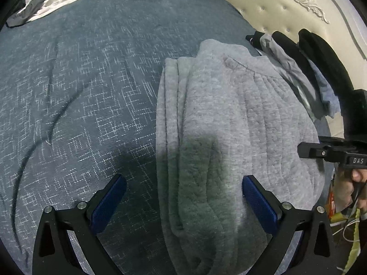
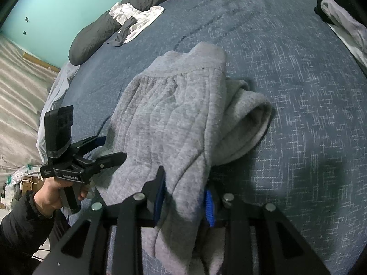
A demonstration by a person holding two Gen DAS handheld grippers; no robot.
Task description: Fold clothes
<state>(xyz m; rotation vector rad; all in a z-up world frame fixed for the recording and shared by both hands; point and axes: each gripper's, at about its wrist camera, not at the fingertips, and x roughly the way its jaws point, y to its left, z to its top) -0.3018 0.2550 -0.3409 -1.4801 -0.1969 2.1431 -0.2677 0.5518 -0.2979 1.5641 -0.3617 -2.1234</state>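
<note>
Pinching grey sweatpants (folded), right tool; left tool gapes.

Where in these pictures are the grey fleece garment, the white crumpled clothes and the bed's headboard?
grey fleece garment (image 1: 252, 114), left wrist view, its quilted top layer.
white crumpled clothes (image 2: 135, 20), right wrist view, the white fabric.
headboard (image 1: 275, 4), left wrist view, its cream padding.

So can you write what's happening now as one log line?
step: folding | grey garment: folded, on blue bedspread | right gripper: clamped on garment's near edge | left gripper: open over it
</note>
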